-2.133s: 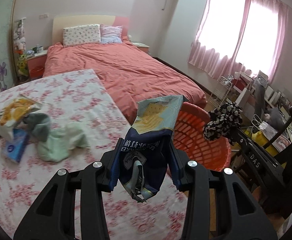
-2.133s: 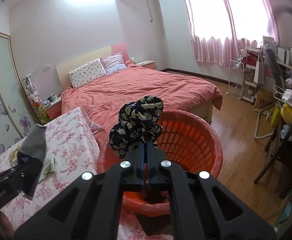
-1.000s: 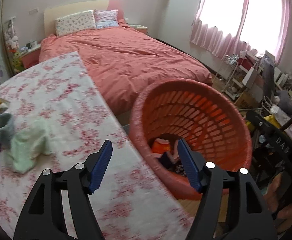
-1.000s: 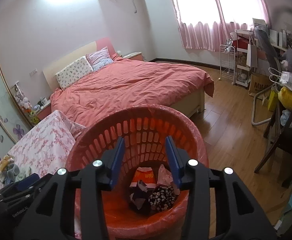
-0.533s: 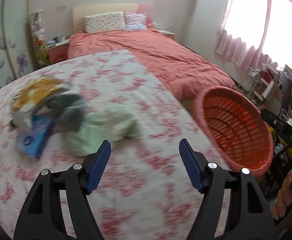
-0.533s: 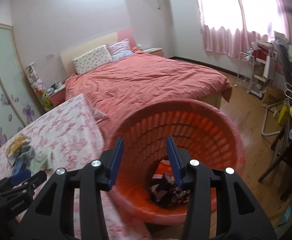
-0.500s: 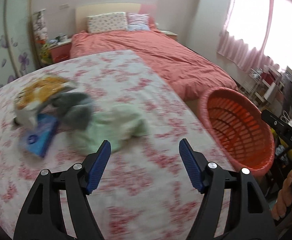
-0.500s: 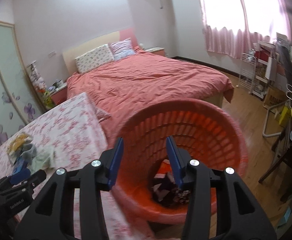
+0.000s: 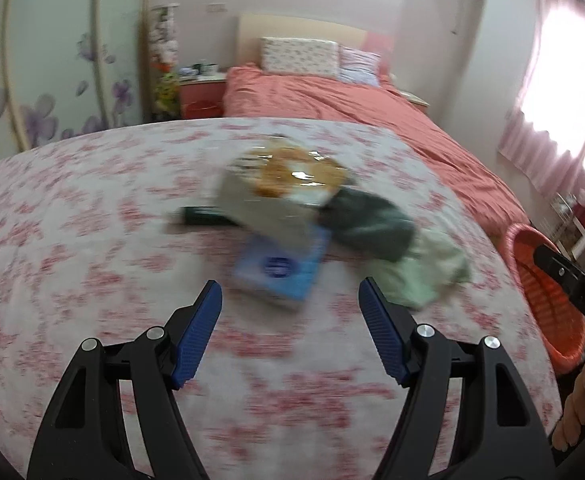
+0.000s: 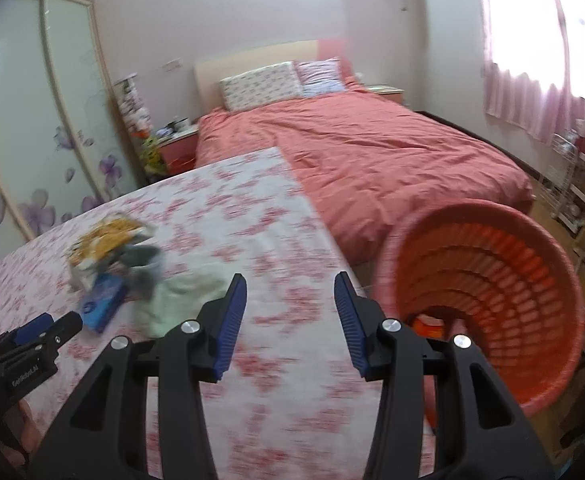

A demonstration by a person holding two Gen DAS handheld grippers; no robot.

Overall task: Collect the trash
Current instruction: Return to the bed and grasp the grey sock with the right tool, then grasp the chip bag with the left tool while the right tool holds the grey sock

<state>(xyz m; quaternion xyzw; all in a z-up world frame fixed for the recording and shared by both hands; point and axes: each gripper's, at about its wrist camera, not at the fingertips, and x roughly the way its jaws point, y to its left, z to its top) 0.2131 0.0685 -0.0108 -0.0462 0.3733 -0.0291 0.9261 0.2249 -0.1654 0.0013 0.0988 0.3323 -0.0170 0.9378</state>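
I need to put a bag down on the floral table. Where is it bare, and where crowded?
Bare: the floral tablecloth left of the yellow snack bag, and its near edge below the blue packet. Crowded: that pile, with grey cloth and pale green cloth.

On my floral tablecloth (image 9: 72,208) the trash lies heaped toward the right edge: a yellow-printed snack bag (image 9: 284,184) tilted atop a flat blue packet (image 9: 280,268). My orange slatted basket (image 10: 492,276) stands just off that edge, wrappers at its bottom.
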